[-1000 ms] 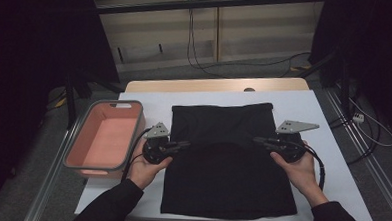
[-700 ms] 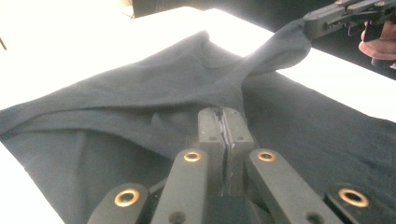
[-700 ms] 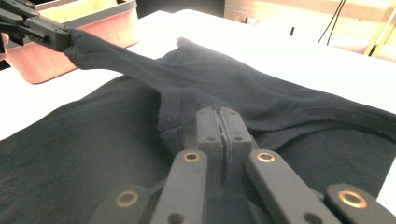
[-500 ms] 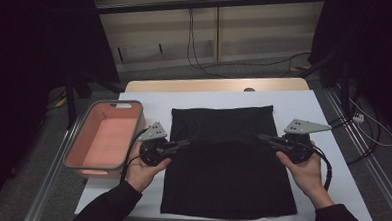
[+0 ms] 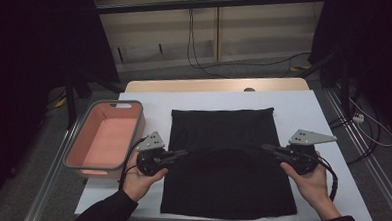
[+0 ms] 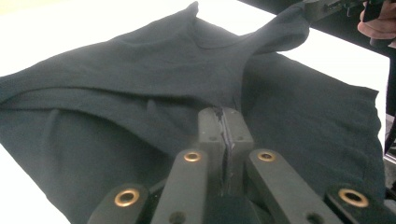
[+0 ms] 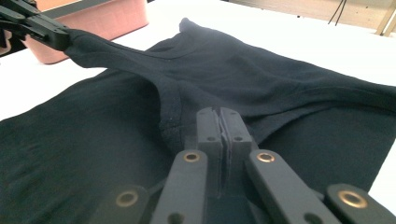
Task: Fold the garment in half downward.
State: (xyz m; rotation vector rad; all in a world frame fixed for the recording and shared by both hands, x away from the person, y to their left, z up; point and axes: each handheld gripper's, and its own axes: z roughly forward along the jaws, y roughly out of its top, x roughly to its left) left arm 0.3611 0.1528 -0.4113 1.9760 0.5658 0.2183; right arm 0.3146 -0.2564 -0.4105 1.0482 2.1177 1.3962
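Nearest, the left gripper (image 5: 182, 153) and right gripper (image 5: 265, 147) each have their jaws pressed together, pinching the black cloth garment (image 5: 226, 172), which lies flat on the white table (image 5: 304, 107) and stretches between them. Beyond the left gripper's outer side sits a pink plastic bin (image 5: 105, 139).

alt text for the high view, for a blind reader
A person's two grippers, left and right, each pinch a black shirt spread on a white table. A pink bin sits at the table's left edge.
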